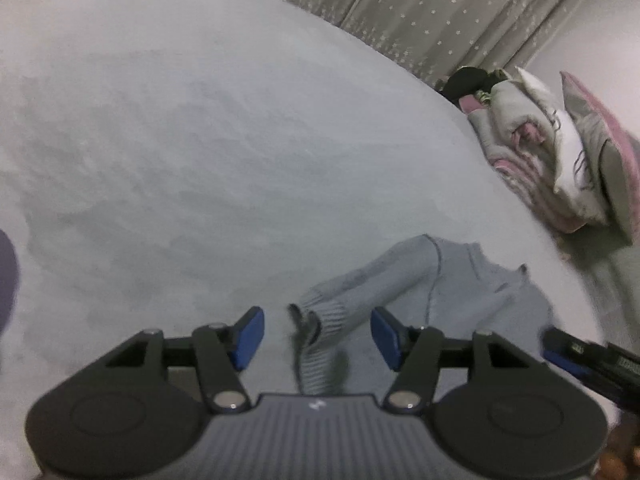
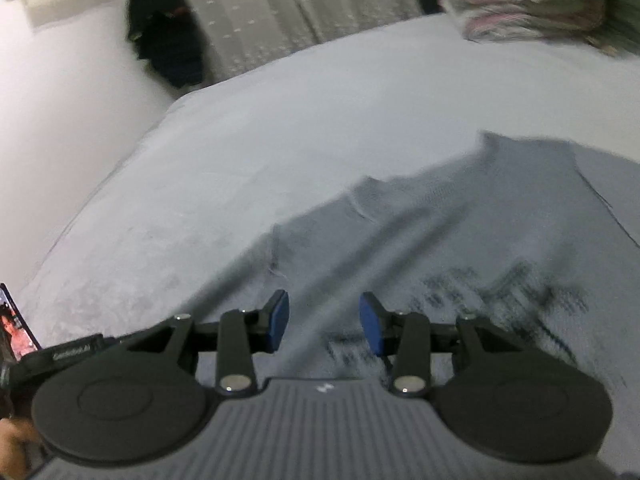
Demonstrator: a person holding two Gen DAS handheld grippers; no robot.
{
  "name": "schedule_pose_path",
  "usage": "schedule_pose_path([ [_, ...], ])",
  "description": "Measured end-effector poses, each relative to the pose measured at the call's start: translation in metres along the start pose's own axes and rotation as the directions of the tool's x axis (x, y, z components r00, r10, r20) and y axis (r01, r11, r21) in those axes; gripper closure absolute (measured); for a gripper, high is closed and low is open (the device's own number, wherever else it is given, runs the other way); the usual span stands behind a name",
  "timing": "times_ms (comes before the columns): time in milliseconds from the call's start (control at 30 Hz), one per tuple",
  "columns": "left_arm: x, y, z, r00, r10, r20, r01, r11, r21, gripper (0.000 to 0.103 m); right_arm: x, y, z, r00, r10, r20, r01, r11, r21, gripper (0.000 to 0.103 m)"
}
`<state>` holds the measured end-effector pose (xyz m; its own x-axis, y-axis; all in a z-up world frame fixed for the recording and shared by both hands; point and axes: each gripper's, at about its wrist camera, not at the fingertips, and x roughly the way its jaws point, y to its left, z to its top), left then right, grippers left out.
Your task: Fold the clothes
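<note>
Grey sweater [image 1: 460, 280] lies under both open tongs [image 1: 316, 334]

A wide bed [image 1: 200, 140] with a pale grey-blue cover fills the room. Behind it hangs a grey curtain [image 1: 440, 12] with small white stars. At the far right lie pink and grey pillows [image 1: 580, 152]. The light is dim.

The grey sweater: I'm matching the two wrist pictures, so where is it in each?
Left wrist: grey sweater lower right, ribbed cuff between the open claw pads.
Right wrist: sweater body fills centre and right, under the claw.
Shared landmark: pink-and-grey bedding pile.
</note>
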<state>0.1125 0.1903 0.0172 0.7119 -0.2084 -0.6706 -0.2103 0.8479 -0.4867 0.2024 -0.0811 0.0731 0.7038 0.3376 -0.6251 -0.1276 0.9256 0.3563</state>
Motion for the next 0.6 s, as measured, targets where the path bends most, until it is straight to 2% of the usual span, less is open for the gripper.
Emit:
schedule_pose_path([
  [167,0.009,0.006,0.000,1.000,-0.001,0.002,0.001,1.000,-0.013,0.044,0.043,0.021,0.021,1.000,0.026,-0.013,-0.027,0.992,-0.123,0.059],
  [333,0.010,0.017,0.005,0.999,-0.045,0.020,0.047,0.996,-0.070,0.046,0.078,0.043,0.035,0.997,0.068,-0.033,-0.073,0.971,-0.226,0.059],
  [467,0.011,0.018,0.005,0.997,-0.057,0.043,0.060,0.995,-0.081,0.048,0.099,0.055,0.031,0.994,0.098,-0.046,-0.106,0.961,-0.256,0.059],
  [600,0.013,0.016,0.003,0.993,-0.096,0.062,0.101,0.992,-0.078,0.053,0.108,0.049,0.018,0.995,0.090,-0.040,-0.098,0.955,-0.279,0.059],
])
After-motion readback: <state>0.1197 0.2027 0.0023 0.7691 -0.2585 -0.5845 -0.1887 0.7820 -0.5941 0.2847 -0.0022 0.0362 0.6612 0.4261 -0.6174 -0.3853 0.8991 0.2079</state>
